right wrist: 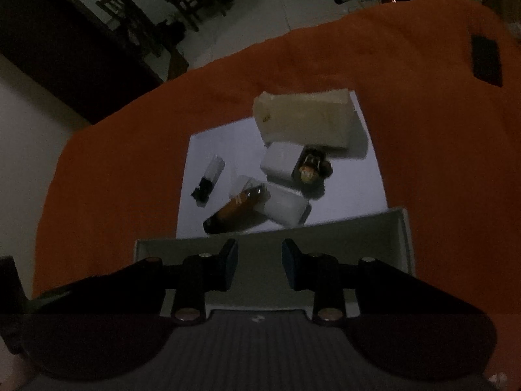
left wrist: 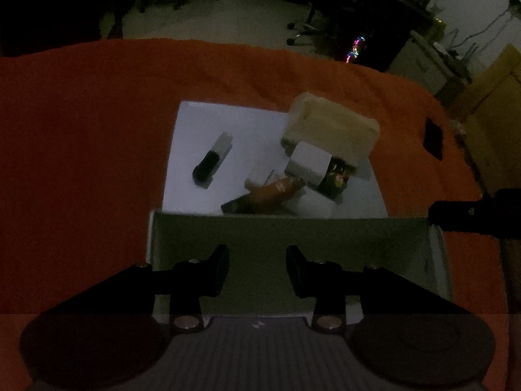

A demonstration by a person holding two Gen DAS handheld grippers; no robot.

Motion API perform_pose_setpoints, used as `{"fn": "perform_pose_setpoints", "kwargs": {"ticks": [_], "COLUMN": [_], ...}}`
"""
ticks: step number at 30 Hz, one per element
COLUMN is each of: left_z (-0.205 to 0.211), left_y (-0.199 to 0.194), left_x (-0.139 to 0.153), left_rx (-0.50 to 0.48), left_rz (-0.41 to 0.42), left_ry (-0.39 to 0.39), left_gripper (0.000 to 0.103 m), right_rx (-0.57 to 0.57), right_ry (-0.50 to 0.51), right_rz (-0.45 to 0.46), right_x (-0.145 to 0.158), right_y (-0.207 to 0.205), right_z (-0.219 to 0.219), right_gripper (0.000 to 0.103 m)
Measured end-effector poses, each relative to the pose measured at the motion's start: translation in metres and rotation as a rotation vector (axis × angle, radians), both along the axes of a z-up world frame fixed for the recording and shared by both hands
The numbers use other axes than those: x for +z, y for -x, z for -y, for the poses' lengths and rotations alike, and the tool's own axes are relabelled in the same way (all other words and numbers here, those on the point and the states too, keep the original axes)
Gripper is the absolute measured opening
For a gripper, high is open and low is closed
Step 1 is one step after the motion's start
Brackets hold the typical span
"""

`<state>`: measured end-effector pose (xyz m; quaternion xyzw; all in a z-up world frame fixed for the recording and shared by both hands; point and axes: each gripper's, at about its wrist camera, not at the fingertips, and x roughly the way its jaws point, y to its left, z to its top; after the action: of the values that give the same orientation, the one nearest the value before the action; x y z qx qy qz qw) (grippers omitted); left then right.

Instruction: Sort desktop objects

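Left gripper, right gripper: both narrowly parted, empty, above open box. We see 5-odd items heaped on white sheet beyond box. Risk: amber bottle rolls if we nudge white blocks; dim light hampers aim.
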<state>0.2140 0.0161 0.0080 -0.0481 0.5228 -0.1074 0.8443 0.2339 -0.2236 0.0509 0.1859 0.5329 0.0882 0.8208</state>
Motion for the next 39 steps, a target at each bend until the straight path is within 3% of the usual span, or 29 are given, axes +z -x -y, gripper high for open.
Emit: {"fn": "perform_pose_setpoints", "kwargs": {"ticks": [16,25,31,39], "left_z": [-0.004,0.013,0.017,0.008], "left_y": [-0.075,-0.112,-0.132,-0.163], "left_x": [-0.009,-0.037,-0.061,-0.083], "left_rx": [-0.012,-0.019,-0.034,-0.04], "left_rz": [-0.026,-0.047,-0.086,-0.086], "left_ry": [0.016,-0.008,-0.032,-0.012], "left_gripper": [0.034,0.034,0.034,0.034], "right_rx": [-0.032,-0.036,0.052,0.046], "right_ry": [0.066,0.113,0.202,0.258], "right_rz": [0.004,-0.035,-0.087,-0.1], "right_x": [-0.011,-0.046,-0.067,-0.121], "right_y": [-0.059,-0.087,-0.108,-0.128], "right_z": [0.022,0.024,-0.001,-0.018], "right_gripper": [0.035,0.035,0.036,0.037]}}
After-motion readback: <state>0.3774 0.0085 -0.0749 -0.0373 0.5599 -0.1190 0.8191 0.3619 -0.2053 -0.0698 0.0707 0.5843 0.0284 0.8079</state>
